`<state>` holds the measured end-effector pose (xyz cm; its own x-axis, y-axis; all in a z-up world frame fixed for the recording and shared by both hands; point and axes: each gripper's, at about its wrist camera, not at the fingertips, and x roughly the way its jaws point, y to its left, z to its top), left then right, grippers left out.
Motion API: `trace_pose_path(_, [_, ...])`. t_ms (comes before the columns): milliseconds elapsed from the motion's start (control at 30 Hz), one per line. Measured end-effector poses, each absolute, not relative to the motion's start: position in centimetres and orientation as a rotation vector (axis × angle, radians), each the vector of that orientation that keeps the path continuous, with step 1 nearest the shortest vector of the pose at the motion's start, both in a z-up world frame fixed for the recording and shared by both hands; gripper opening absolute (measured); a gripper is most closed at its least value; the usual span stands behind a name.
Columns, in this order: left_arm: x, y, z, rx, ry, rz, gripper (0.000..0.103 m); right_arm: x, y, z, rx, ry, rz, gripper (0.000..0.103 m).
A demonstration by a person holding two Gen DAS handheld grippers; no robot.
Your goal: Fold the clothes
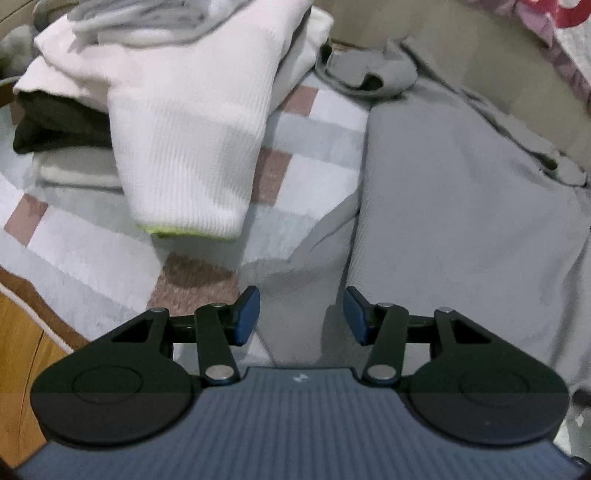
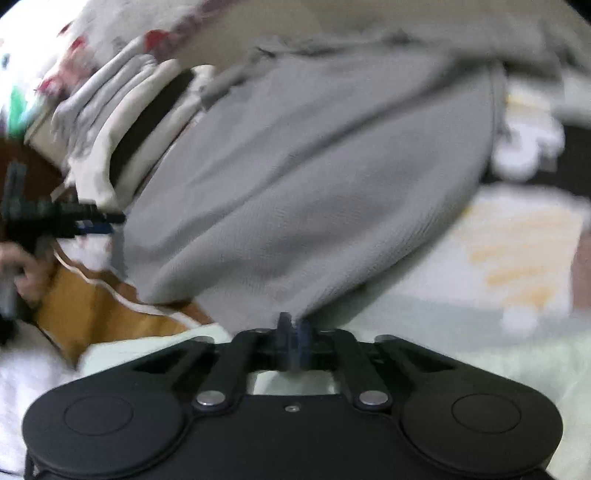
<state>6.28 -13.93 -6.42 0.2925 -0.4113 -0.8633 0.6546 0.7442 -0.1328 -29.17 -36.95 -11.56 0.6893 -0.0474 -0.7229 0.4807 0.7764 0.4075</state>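
— Grey garment (image 1: 461,206): spread on the bed, right of the checked bedspread (image 1: 325,122), its near corner drawn into a peak in the right wrist view.

— Handling?

— Soft, light knit, probably; limp, sure to sag and crease wherever unsupported. Not slippery by the look, nothing fragile. Best taken at hems and corners, two points well apart, so the fold line falls straight.

— Right tongs (image 2: 294,332)?

— Together, clamped on that near corner of the grey cloth, which bunches right at the tips. Blurred view, though.

— Left tongs (image 1: 301,314)?

— Apart, blue pads (image 1: 246,314) clear of each other, nothing pinched; poised over the garment's near left edge where it meets the bedspread. Seen again at far left from the right wrist, a hand (image 2: 26,269) on the grip.

— Around it?

— Pile of folded clothes (image 1: 74,122) far left, a white ribbed piece (image 1: 184,122) with a yellow-green hem draped off it. Wooden floor (image 1: 26,339) beyond the bed's near left edge. Patterned bedding (image 1: 554,22) far right.

— Any writing, brands?

— A small pale mark on the left tool's body, too small to read. Nothing legible on the clothes.
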Motion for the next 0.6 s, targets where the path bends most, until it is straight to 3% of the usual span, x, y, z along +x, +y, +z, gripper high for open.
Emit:
trace_pose_path(267, [6.7,-13.7,-6.5,0.120,1.094,-0.814,0.050,-29.5,-41.2,-4.3,0.395,0.639,-0.567,0.004])
trace_pose_path(433, [4.5,-15.3,-5.9,0.190,1.036,-0.950,0.051,-27.2,-45.3,-5.0,0.249,0.708,-0.677,0.004])
trace_pose_path(600, [1.6,-17.6,-6.3,0.343,1.005,-1.095,0.055,-25.5,-49.8,-7.2,0.304,0.760,-0.729,0.004])
